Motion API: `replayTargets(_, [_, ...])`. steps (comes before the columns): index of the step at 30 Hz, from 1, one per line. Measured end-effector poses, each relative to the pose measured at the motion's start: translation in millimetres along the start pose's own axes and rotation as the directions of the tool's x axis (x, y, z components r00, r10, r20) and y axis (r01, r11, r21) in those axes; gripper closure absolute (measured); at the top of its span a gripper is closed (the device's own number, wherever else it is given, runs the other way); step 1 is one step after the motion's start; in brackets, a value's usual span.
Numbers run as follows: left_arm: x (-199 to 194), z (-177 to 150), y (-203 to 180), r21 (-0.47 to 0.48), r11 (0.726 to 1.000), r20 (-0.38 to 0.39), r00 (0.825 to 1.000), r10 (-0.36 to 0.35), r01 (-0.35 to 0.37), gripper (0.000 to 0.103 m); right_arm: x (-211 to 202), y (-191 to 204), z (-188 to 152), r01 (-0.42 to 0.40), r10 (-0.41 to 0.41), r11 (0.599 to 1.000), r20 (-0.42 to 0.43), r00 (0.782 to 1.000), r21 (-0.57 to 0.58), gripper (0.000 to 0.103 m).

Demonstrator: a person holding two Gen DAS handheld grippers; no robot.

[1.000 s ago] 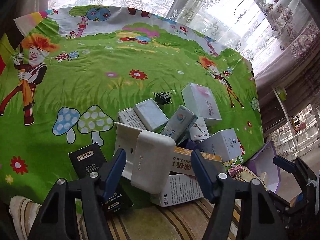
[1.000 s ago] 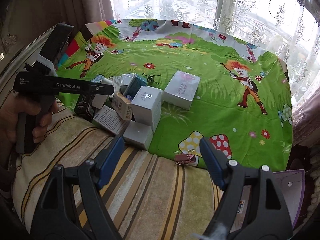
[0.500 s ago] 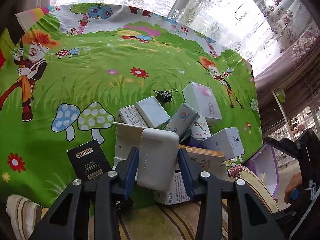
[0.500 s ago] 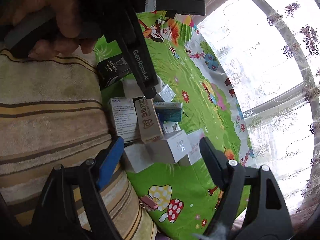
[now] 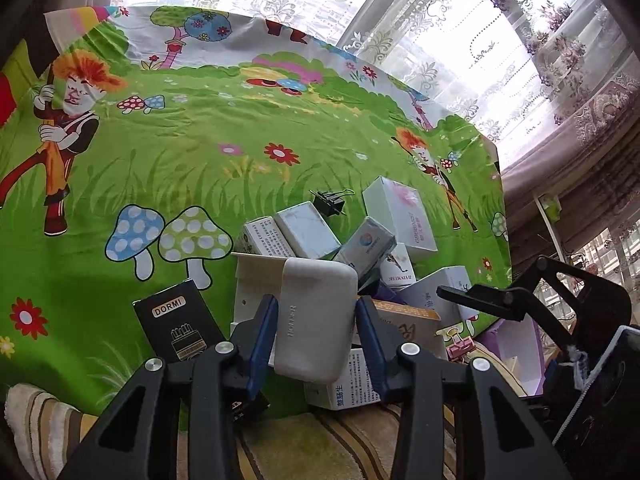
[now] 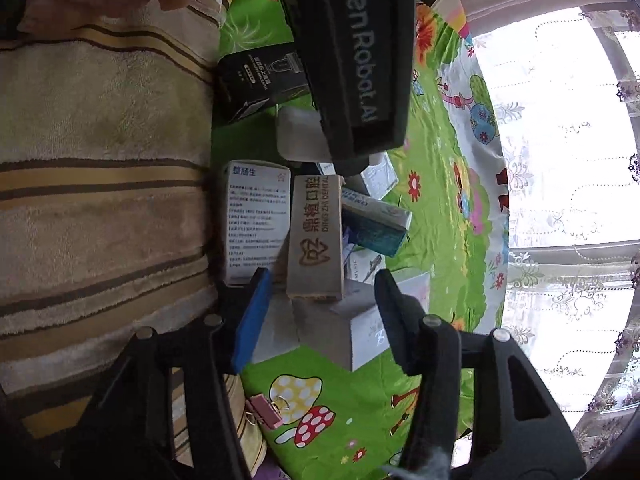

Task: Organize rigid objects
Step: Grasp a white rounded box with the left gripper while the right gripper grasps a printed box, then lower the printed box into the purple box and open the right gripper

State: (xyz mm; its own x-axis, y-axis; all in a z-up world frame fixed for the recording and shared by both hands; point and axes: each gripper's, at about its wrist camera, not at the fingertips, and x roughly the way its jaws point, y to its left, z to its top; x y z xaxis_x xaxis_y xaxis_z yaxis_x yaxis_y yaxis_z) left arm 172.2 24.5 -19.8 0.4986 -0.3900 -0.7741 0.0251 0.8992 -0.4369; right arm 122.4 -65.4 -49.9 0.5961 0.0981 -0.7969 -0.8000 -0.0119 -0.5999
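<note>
White rounded case (image 5: 316, 320) sits at the near edge of the box pile on the green cartoon sheet (image 5: 160, 152), clamped between the blue pads of the left tool (image 5: 316, 334). So the left tool is narrow, holding the case by its sides. Step in hand, by my read: picking the case out of the pile. Black box (image 5: 178, 328) lies just left of it, a white printed box (image 5: 348, 388) below and a brown box (image 6: 316, 236) right beside. Right tool (image 6: 320, 316) is wide, holding nothing, hovering over the brown box and grey boxes. Next move likely calls for lifting the case without dragging its neighbours.
</note>
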Motion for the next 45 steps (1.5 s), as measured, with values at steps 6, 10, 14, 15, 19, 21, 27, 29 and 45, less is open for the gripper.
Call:
replayTargets(6, [-2.7, 0.0, 1.6, -0.009, 1.0, 0.014, 1.0, -0.003, 0.003, 0.062, 8.1, -2.7, -0.2, -0.029, 0.029, 0.999, -0.007, 1.0, 0.026, 0.067])
replayTargets(10, [-8.7, -0.3, 3.4, -0.018, 1.0, 0.045, 0.999, -0.01, 0.011, 0.062, 0.8, -9.0, -3.7, -0.039, 0.035, 0.995, 0.042, 0.999, 0.093, 0.067])
replayTargets(14, [-15.2, -0.3, 4.7, -0.025, 0.999, 0.079, 0.997, -0.022, 0.024, 0.062, -11.2, -23.2, -14.1, -0.064, 0.043, 0.974, 0.098, 0.994, 0.217, 0.067])
replayTargets(15, [-16.8, -0.4, 4.5, -0.026, 0.999, 0.088, 0.996, -0.023, 0.025, 0.062, -15.4, -25.9, -16.8, -0.075, 0.047, 0.966, 0.119, 0.992, 0.248, 0.067])
replayTargets(19, [-24.0, -0.8, 4.7, -0.027, 0.999, 0.126, 0.992, -0.03, 0.034, 0.062, -36.1, -33.7, -29.5, -0.14, 0.06, 0.915, 0.215, 0.975, 0.378, 0.067])
replayTargets(21, [-27.0, -1.0, 4.9, -0.029, 0.999, 0.142, 0.989, -0.033, 0.037, 0.062, -43.9, -37.0, -35.2, -0.173, 0.059, 0.884, 0.263, 0.963, 0.434, 0.067])
replayTargets(27, [-36.6, -3.8, 5.4, -0.033, 0.999, 0.185, 0.982, -0.036, 0.042, 0.062, -66.1, -43.7, -56.8, -0.226, 0.014, 0.791, 0.353, 0.936, 0.568, 0.067])
replayTargets(29, [-41.0, -5.5, 2.8, -0.027, 0.999, 0.201, 0.979, -0.028, 0.034, 0.062, -74.7, -45.4, -66.7, -0.234, -0.015, 0.751, 0.37, 0.929, 0.617, 0.067])
replayTargets(45, [-62.1, -32.7, -84.0, 0.159, 0.986, 0.213, 0.973, -0.09, 0.057, 0.062, -124.1, -21.8, -175.8, -0.214, -0.174, 0.436, 0.316, 0.933, 0.874, 0.067])
